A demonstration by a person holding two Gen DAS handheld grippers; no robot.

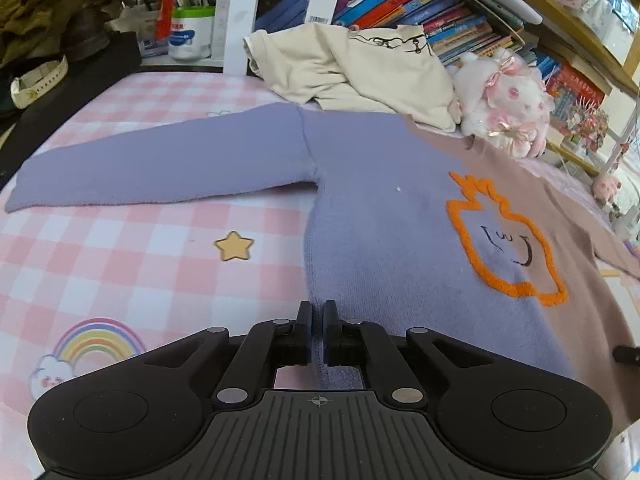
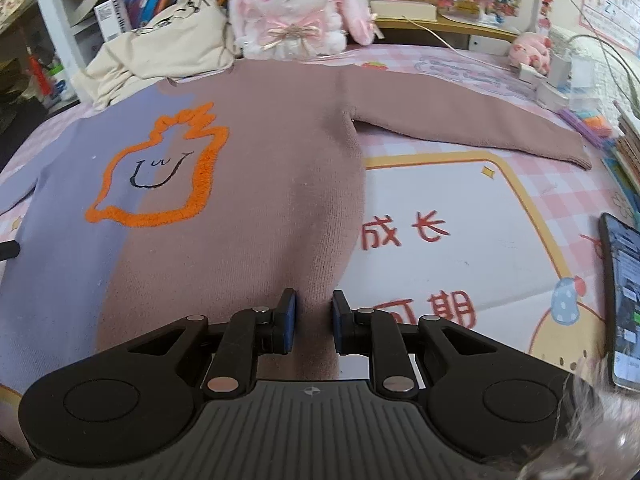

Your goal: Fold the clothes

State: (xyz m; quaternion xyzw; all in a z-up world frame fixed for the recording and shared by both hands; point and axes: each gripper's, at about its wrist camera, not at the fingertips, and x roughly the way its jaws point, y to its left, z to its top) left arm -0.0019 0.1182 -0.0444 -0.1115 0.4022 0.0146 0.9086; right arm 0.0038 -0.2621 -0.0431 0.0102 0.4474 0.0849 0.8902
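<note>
Pink bedsheet [image 1: 120, 248]; sweater [image 1: 380, 208] flat (two-tone)

Sweater [image 1: 380, 208]: spread flat on the bed [image 1: 160, 272] before you; sleeves out to either side
Left gripper [image 1: 318, 320]: at your sweater's near edge, left side
Right gripper [image 2: 314, 312]: at the near edge, right side
Behind the sweater: crumpled garment [image 1: 360, 68] to the left; plush rabbit [image 2: 292, 12] beside it on the right
Phone [image 2: 624, 300]: on the bed, far to your right
Books [image 1: 400, 4]: on shelves behind everything
</note>
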